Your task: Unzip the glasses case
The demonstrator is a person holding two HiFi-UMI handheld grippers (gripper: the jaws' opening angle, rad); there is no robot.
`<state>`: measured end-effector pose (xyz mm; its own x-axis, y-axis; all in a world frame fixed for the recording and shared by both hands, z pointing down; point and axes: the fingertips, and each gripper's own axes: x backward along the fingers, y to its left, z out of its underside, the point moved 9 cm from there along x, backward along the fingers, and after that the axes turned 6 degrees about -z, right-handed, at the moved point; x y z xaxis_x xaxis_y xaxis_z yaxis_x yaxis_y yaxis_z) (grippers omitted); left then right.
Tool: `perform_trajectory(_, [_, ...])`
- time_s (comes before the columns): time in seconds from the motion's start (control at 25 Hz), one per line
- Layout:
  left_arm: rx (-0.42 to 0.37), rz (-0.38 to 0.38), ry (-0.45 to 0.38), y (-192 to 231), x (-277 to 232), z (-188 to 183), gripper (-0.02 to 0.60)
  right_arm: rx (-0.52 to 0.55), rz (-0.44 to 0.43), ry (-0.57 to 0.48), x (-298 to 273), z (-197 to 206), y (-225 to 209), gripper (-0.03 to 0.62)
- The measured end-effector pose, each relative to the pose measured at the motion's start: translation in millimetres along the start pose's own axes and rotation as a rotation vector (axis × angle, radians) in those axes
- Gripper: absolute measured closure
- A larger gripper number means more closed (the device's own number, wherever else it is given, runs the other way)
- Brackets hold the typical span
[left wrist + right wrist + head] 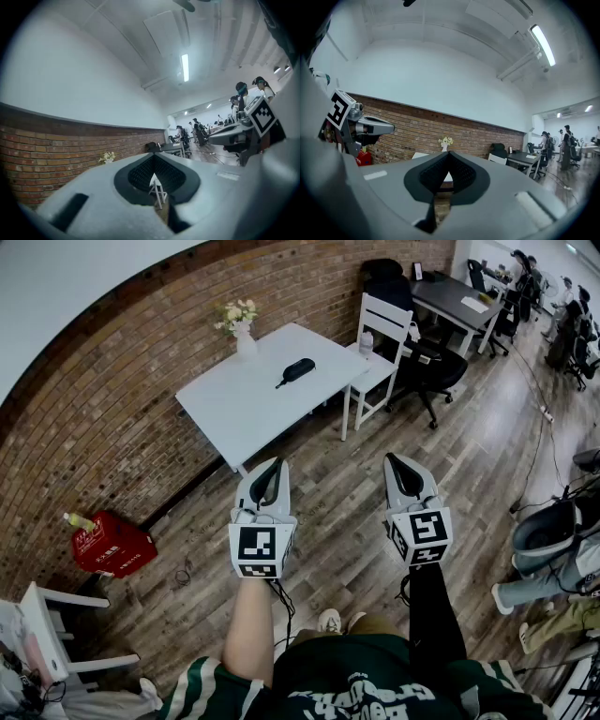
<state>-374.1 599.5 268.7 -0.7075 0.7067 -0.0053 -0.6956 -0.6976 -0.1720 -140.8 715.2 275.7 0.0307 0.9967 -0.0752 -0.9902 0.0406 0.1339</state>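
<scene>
Red box (111, 545) sits on the floor at the far left, right by the brick wall (103, 418). Next over is the white table (234, 409), with a vase of flowers (242, 329) near its wall-side corner and the black glasses case (298, 369) lying flat near the middle. Left gripper (271, 465) is held level, well short of the table, jaws pinched together on nothing. White chair (382, 338) stands at the table's right end. Right gripper (395, 459) is the same deal: closed up, empty, well apart from the case.

all three views toward brick wall (103, 418)
</scene>
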Motion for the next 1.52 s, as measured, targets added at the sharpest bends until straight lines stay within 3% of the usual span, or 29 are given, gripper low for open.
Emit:
perform_trajectory(0.52, [0.024,0.018,-0.071,7.3,-0.5,-19.5,0.576,-0.009,0.004,-0.056,0.8,-14.8,8.6,0.582])
perform_trajectory(0.68, [0.036,0.045,-0.089,9.2,-4.2,-21.6,0.461,-0.035,0.010,-0.051,-5.3,-11.4,6.4,0.505])
perform_trajectory(0.88, [0.046,0.067,-0.111,12.5,-26.8,-23.3,0.353,-0.041,0.008,-0.092,-23.4,-13.6,-4.5,0.482])
perform_trajectory(1.16, [0.049,0.062,-0.106,10.5,-90.4,-15.9,0.339,-0.049,-0.005,-0.102,-67.6,-1.8,-51.2,0.482])
perform_trajectory(1.52, [0.066,0.046,-0.097,11.0,-217.5,-18.7,0.339,-0.081,-0.041,-0.109,-163.0,6.2,-146.7,0.482])
